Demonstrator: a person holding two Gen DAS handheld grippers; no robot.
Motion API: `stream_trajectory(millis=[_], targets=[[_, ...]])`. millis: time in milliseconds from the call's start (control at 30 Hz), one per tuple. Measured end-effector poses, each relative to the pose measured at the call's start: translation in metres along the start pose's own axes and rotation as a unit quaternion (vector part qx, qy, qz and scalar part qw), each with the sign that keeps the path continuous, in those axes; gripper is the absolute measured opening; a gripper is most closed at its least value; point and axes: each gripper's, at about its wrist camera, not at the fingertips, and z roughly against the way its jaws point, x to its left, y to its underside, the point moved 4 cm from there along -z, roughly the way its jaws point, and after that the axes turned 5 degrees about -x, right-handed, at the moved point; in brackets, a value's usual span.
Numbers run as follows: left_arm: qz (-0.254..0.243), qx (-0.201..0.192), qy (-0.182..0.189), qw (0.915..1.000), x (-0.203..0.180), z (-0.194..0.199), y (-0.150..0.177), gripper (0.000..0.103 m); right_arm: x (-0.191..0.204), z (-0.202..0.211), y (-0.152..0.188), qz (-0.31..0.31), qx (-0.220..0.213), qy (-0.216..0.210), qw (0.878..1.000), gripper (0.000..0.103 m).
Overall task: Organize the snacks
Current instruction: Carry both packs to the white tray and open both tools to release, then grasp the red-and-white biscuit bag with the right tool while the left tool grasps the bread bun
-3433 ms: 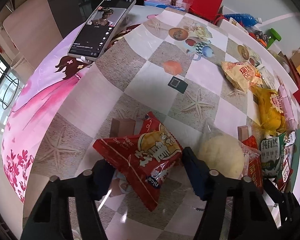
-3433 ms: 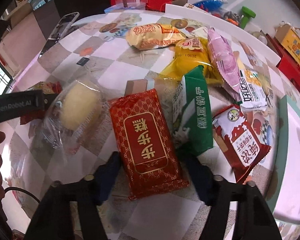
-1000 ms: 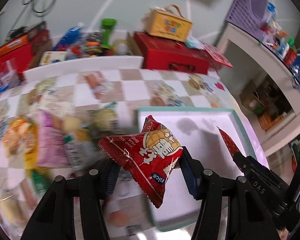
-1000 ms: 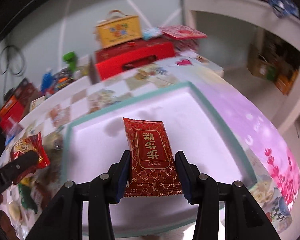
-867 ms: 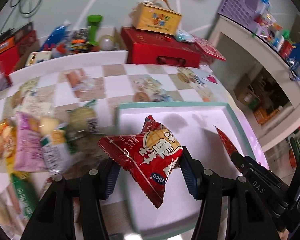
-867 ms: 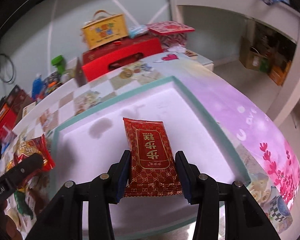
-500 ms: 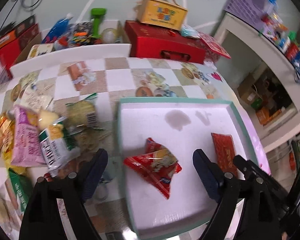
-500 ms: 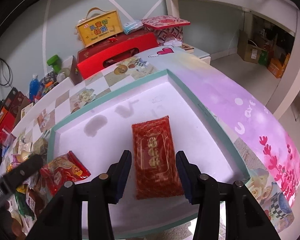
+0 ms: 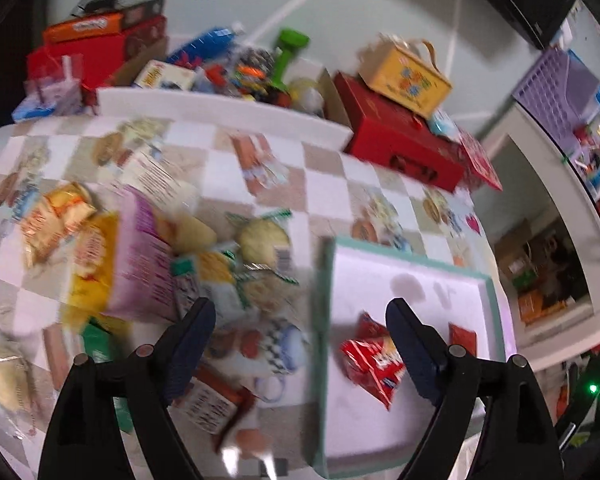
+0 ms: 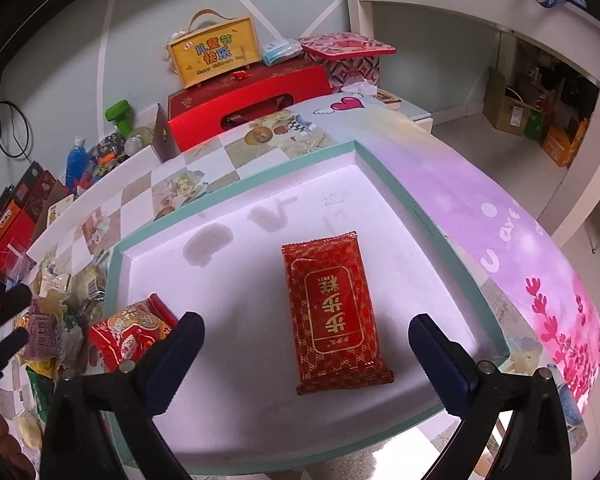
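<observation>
Your left wrist cam sits behind the left tongs (image 9: pixel 298 340), tilted steeply down and blurry, looking across the checkered surface (image 9: pixel 324 184) toward the far wall. It straddles the loose snack pile (image 9: pixel 140 256) and the left edge of the teal-rimmed tray (image 9: pixel 323 280). Your right wrist cam rides behind the right tongs (image 10: pixel 306 354), same steep tilt, sharp, close over the tray (image 10: pixel 236 194). Both views share the tray, the two red packets in it, the red box (image 10: pixel 244 110) and the yellow case (image 10: pixel 214 54).
</observation>
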Motion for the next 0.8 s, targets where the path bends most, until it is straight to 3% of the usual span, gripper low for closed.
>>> stream_trajectory(millis=[300, 567, 667, 800], targets=[[0.019, -0.031, -0.065, 0.9972, 0.040, 0.015, -0.009, 0.093, 0.028, 0.006, -0.005, 0.014, -0.045, -0.051, 0.998, 0.103], [-0.018, -0.051, -0.166, 0.9847, 0.074, 0.049, -0.014, 0.093, 0.062, 0.018, -0.009, 0.049, -0.058, -0.079, 0.994, 0.103], [-0.003, -0.059, -0.189, 0.9803, 0.093, 0.070, -0.019, 0.093, 0.078, 0.032, -0.015, 0.044, -0.074, -0.118, 0.989, 0.103], [0.022, -0.053, -0.192, 0.9798, 0.116, 0.091, -0.020, 0.093, 0.112, 0.054, -0.016, 0.068, -0.085, -0.172, 0.979, 0.103]])
